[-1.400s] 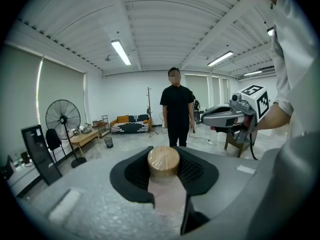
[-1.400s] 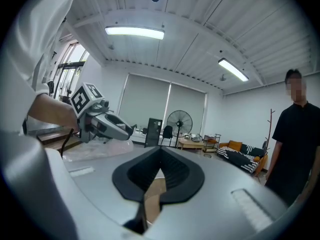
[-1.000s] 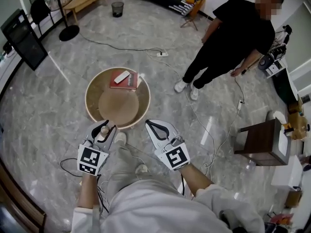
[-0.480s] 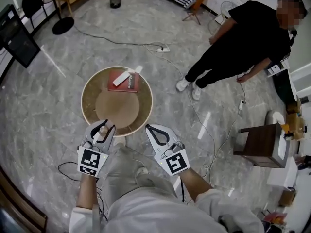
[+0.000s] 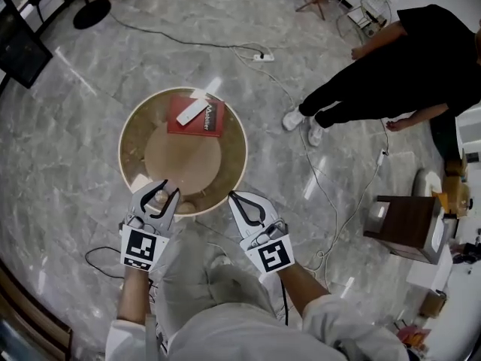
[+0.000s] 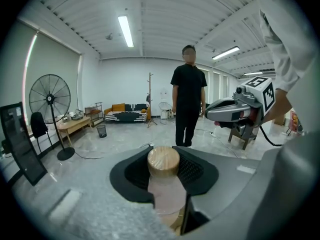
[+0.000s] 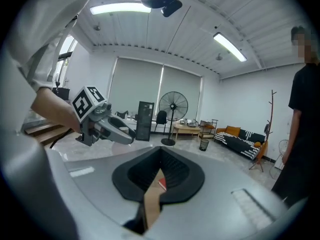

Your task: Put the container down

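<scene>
The container (image 6: 166,191) is a clear jar with a round wooden lid (image 6: 163,160). My left gripper (image 5: 157,195) is shut on it and holds it upright between the dark pads. In the head view this gripper hangs over the near rim of the round tan table (image 5: 239,143). My right gripper (image 5: 237,198) is beside it, just off the table's near right edge. Its jaws are together with nothing in them. In the right gripper view only a thin slit shows between the pads (image 7: 177,176). The left gripper (image 7: 107,125) also shows in the right gripper view.
A red book (image 5: 200,119) with a white remote (image 5: 188,112) on it lies at the table's far side. A person in black (image 5: 406,66) stands at the right. Cables and a power strip (image 5: 263,56) lie on the marble floor. A dark side table (image 5: 402,224) is at right.
The round table has come nearer to both grippers, and the left gripper with the container now reaches over its near rim. Both jaws look unchanged.
</scene>
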Available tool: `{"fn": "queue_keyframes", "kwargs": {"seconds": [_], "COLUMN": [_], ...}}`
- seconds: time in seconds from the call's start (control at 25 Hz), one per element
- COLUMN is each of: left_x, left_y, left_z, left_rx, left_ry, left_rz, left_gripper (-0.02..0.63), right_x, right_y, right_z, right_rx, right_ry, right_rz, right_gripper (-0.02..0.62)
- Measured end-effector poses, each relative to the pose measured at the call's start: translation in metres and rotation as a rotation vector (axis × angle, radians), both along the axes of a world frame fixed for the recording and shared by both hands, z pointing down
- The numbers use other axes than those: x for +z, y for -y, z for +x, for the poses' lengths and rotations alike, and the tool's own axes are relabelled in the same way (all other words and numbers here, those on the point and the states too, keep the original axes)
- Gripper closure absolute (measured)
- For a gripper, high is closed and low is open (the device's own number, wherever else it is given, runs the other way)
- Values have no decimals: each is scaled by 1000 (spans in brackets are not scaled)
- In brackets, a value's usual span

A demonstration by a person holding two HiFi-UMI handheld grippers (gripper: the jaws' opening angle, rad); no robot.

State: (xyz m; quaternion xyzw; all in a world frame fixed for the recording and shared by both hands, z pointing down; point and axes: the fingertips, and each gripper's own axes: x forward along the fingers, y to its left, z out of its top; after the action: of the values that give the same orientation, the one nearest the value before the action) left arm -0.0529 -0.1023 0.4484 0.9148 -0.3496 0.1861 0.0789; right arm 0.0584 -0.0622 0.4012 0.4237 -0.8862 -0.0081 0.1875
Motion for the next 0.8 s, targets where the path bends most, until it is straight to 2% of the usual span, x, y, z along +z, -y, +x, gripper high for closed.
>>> {"fn": "queue_keyframes", "kwargs": {"seconds": [0.16,0.32,0.4,0.52,0.68,0.8], "left_x": [48,92,112,143,187,219], "left_y": [17,32,41,53,65,70], "left_z": [-1,1,1,0,-4,-5], "left_rx": [9,10,7,4,-11,-26], "left_ry": [2,1,-3,-3,2,3], "left_rz": [-16,-38,-44,-55,-65,-72], "left_gripper": [485,485,485,485,485,485], "right_x": [49,86,111,138,177,208], "right_y": [19,36,40,54,66,69], "right_z": [-1,-3,-3,-7,-11,-11], "right_rx": [5,34,12,33,34,7], "right_ry": [-30,23,-25,25,33,-8], "right_rz": [-34,-47,-85,-93,-109,-133], "right_gripper": [592,592,592,592,592,592]}}
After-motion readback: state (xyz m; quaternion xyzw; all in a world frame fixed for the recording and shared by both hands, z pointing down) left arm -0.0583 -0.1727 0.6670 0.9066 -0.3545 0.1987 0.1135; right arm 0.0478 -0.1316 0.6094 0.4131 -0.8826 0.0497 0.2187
